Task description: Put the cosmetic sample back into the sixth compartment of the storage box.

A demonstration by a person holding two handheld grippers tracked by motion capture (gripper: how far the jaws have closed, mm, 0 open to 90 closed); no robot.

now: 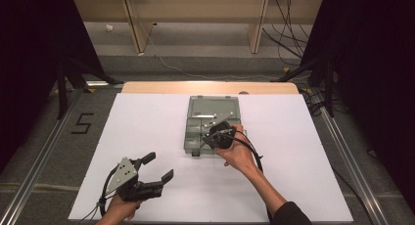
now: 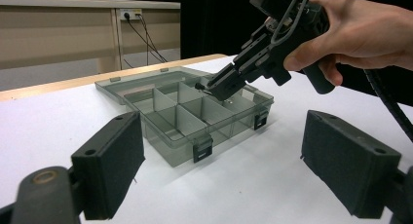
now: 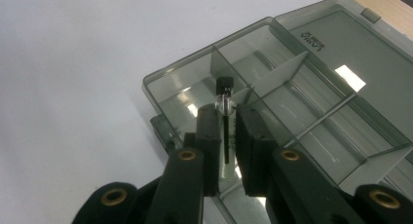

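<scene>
A smoky clear compartment box (image 1: 190, 132) lies open on the white table, its lid folded back away from me. My right gripper (image 1: 211, 137) hovers over the box's near compartments, shut on a slim clear piece with a black cap (image 3: 224, 85). That cap pokes out past the pads (image 3: 208, 121) above a front compartment of the box (image 3: 180, 68). From the left gripper view the right gripper (image 2: 207, 86) slants down into the box (image 2: 170, 151) from the right. My left gripper (image 1: 159, 166) rests low at the table's near left, open, with nothing between its pads (image 2: 117, 160).
The white table sheet (image 1: 147, 117) spreads around the box, with a wooden strip (image 1: 210, 87) along its far edge. Black stands and loose cables flank the table on both sides. A "5" is marked on the floor (image 1: 82, 123) at left.
</scene>
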